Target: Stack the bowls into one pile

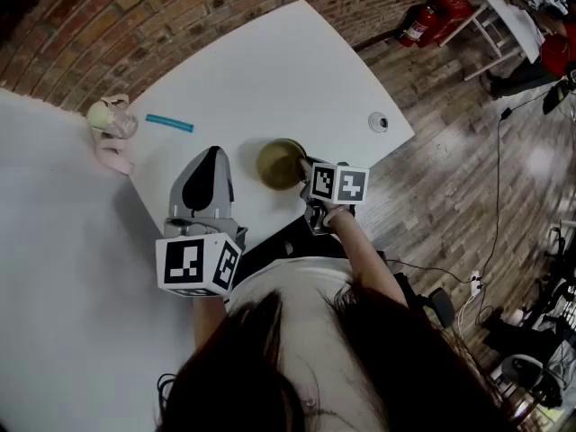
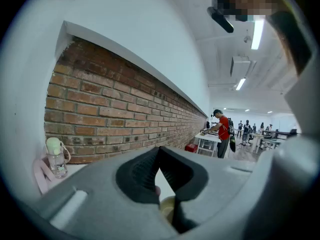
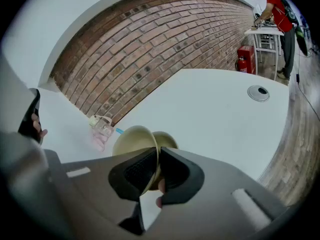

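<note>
Two olive-yellow bowls are in play. In the right gripper view, my right gripper [image 3: 157, 159] is shut on the rim of the nearer bowl [image 3: 131, 140], which is tilted. The second bowl [image 3: 167, 139] shows just behind it to the right. The head view shows the bowls [image 1: 279, 163] as one olive shape near the table's front edge, with the right gripper [image 1: 306, 169] at its right rim. My left gripper [image 1: 213, 155] hovers left of the bowls, apart from them. Its jaws meet at the tips [image 2: 159, 153] with nothing between them; a sliver of bowl [image 2: 167, 207] shows below.
A small bottle with a green cap [image 1: 109, 115], a pink item [image 1: 113, 157] and a blue stick [image 1: 169, 123] lie at the far left of the white table [image 1: 270, 70]. A round grommet [image 1: 379, 122] sits near the right corner. Wooden floor lies beyond.
</note>
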Tool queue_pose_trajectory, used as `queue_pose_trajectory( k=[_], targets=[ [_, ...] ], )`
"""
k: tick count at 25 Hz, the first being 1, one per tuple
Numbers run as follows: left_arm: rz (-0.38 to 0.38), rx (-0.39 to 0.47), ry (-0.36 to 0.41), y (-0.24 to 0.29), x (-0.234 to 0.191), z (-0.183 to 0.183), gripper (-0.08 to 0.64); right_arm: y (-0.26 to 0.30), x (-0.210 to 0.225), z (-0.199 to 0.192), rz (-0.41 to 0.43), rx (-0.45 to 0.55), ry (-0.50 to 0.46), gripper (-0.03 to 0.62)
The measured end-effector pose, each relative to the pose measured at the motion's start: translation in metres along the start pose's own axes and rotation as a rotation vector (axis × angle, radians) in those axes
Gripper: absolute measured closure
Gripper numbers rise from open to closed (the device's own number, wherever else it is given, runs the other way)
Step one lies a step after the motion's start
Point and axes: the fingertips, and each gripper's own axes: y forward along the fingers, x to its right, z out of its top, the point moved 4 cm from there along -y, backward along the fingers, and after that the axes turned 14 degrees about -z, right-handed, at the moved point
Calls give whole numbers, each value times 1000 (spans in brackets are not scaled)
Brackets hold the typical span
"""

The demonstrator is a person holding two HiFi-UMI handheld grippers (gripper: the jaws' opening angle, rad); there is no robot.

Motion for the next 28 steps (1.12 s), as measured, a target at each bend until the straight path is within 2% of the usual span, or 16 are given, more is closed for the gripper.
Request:
queue_pose_trajectory(
  k=[14,28],
  targets=[
    [-19,-27,-16,11,-10,-7,560,8,10,2,-55,1,25,557],
    [-40,-35,-7,8,-11,-6,560,9,11,1,-71,8,39,545]
  ],
)
